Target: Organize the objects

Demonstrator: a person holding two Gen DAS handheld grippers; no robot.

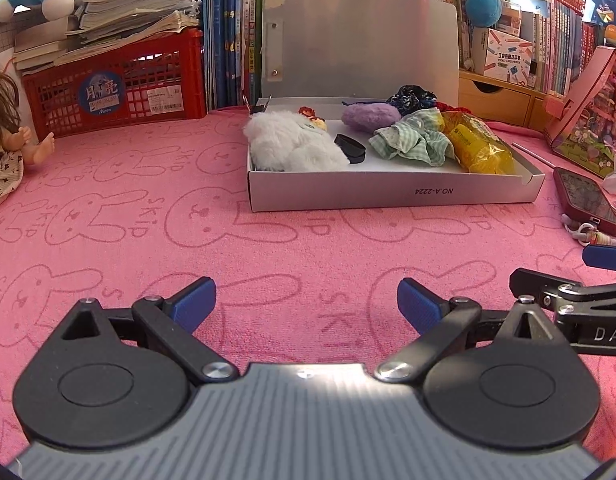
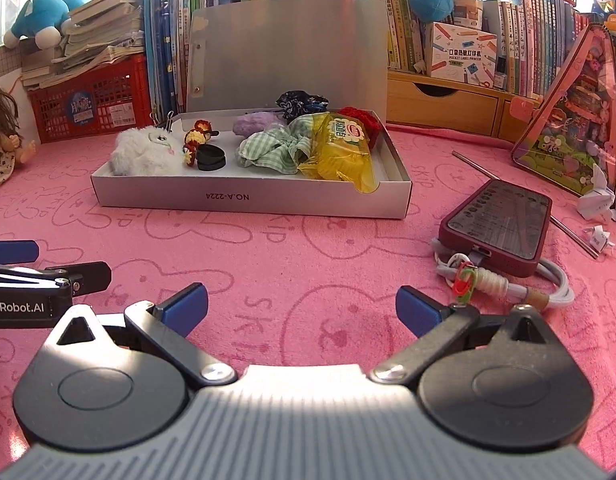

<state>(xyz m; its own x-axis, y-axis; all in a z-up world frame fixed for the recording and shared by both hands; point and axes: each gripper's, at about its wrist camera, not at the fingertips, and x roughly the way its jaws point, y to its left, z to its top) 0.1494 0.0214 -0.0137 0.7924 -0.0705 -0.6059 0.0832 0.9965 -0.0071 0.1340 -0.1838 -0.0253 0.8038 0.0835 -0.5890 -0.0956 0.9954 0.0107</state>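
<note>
Box, white cardboard, lid propped upright, centre of the pink tabletop; I read it as the collecting place. Contents, left to right: white fluffy toy, small crocheted charm, black hair ties, purple scrunchie, green checked scrunchie, yellow packet, dark patterned scrunchie at the back.

Left gripper: jaws wide, holding nothing, low over bare cloth in front of the box.
Right gripper: jaws wide, empty, beside the left one.

Loose items still outside, to the right of the box: phone in a dark red case, white cable bundled at its near end, thin metal rod, folded paper bits.

Step in hand, my judgement: choose the next stray piece. The cable lies nearest my right jaws. I would approach it from above, close across the bundled middle where the tie sits, and lift clear of the phone before carrying it to the box's open patch near the hair ties.
</note>
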